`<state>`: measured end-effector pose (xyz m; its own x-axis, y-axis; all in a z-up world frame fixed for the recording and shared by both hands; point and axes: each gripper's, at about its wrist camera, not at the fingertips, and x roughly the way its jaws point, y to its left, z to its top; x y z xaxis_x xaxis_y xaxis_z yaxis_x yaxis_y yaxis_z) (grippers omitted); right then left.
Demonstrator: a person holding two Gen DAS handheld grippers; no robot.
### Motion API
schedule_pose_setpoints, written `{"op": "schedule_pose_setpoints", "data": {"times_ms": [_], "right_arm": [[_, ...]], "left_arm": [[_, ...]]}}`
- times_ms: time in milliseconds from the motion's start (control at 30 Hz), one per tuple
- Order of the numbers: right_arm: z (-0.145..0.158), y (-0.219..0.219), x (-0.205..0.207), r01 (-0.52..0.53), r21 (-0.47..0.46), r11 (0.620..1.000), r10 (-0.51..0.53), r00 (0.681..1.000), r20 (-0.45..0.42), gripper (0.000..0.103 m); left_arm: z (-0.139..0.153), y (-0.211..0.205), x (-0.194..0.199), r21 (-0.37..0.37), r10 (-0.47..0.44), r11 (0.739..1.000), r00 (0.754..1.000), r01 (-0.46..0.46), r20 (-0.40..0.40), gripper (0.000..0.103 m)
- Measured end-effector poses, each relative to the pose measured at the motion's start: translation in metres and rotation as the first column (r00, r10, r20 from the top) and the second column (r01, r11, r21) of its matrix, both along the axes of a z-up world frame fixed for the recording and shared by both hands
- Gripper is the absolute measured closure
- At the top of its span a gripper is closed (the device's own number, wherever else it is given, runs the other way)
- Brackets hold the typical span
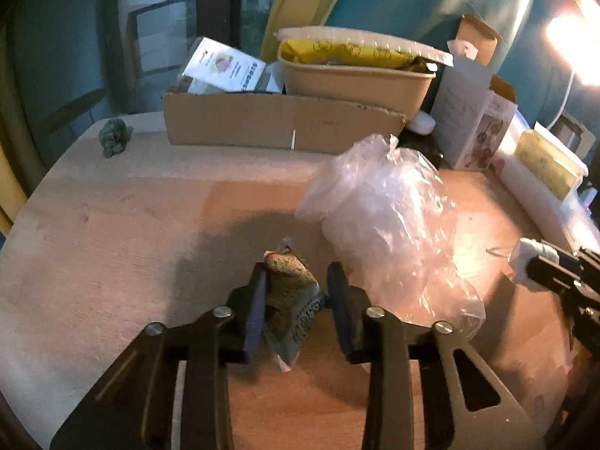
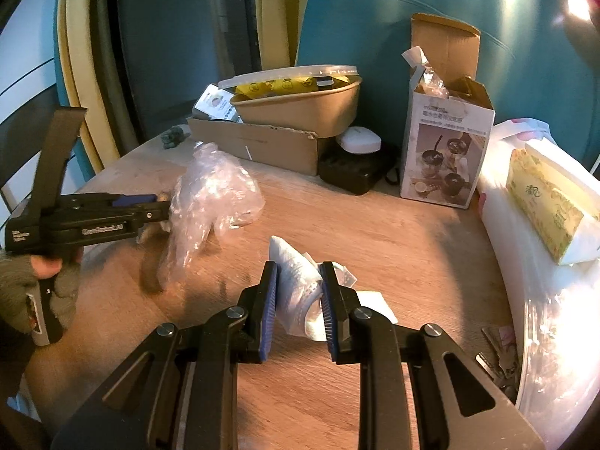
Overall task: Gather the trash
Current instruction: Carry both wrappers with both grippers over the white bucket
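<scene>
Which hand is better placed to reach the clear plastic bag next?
Left, probably. The left gripper, shut on a wrapper, sits right beside the bag; the right gripper, shut on white paper, is farther away.

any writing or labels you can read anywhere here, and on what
Nothing reads with certainty.
left gripper: white brand lettering on its side, too blurred.
tissue pack: one large Chinese character, unclear.
white carton: Chinese print above a photo, too small.
wrapper in the left gripper: dark print, unreadable.
Packet in the cardboard box: label blurred.
</scene>
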<state>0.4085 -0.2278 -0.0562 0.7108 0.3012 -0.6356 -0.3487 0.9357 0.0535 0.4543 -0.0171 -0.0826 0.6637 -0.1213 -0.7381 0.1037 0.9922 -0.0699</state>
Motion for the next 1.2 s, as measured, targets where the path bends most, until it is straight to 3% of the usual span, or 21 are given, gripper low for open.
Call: {"op": "schedule_pose_setpoints", "data": {"times_ms": [200,733,1200], "right_arm": [[0.004,0.006,-0.005,-0.014,-0.010,1.000,0.014,1.000,0.014,0.081],[0.034,0.046,-0.057,-0.084,-0.046,0.995,0.088,0.992,0.094,0.081],[0.047,0.087,-0.113,-0.163,-0.099,0.982,0.175,0.976,0.128,0.081]], "left_arm": [[0.004,0.000,-0.020,0.014,-0.002,1.000,1.000,0.001,0.010,0.083],[0.042,0.008,-0.111,0.000,-0.025,1.000,0.995,0.025,0.098,0.083],[0.052,0.032,-0.191,0.014,-0.004,1.000,0.988,0.002,0.154,0.083]]}}
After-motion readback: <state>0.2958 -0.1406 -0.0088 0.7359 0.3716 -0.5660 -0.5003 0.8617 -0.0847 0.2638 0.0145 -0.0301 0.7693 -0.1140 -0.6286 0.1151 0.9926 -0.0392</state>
